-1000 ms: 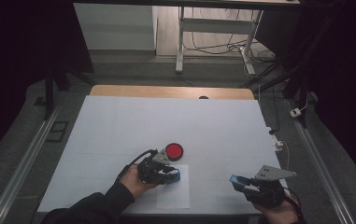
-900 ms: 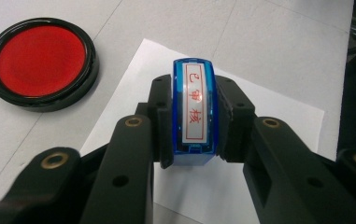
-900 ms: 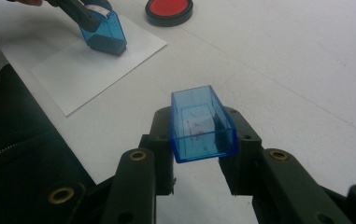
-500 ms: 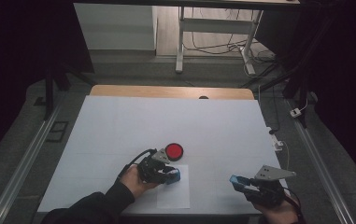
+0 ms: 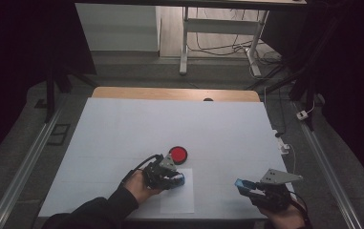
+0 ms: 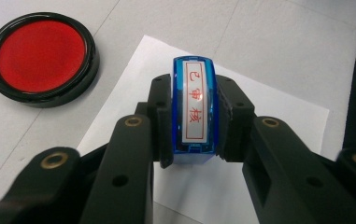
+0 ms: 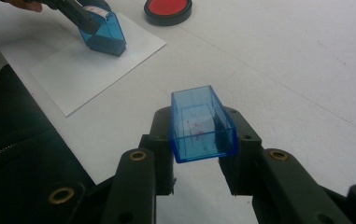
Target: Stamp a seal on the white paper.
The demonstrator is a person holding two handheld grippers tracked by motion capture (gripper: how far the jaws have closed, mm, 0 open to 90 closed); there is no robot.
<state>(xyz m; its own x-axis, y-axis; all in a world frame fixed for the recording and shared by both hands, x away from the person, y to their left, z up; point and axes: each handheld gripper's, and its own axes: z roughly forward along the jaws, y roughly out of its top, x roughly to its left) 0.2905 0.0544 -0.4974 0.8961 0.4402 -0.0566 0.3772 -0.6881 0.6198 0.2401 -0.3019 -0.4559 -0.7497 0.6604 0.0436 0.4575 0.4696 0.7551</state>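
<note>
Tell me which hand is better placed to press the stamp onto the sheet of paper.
Left. The left gripper is shut on the blue stamp, which sits right on the white paper. The right gripper holds only the stamp's blue cap, off to the side of the paper.

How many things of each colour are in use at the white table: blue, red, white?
Blue: 2, the stamp and its cap
Red: 1, the ink pad
White: 1, the paper sheet
Total: 4
</note>
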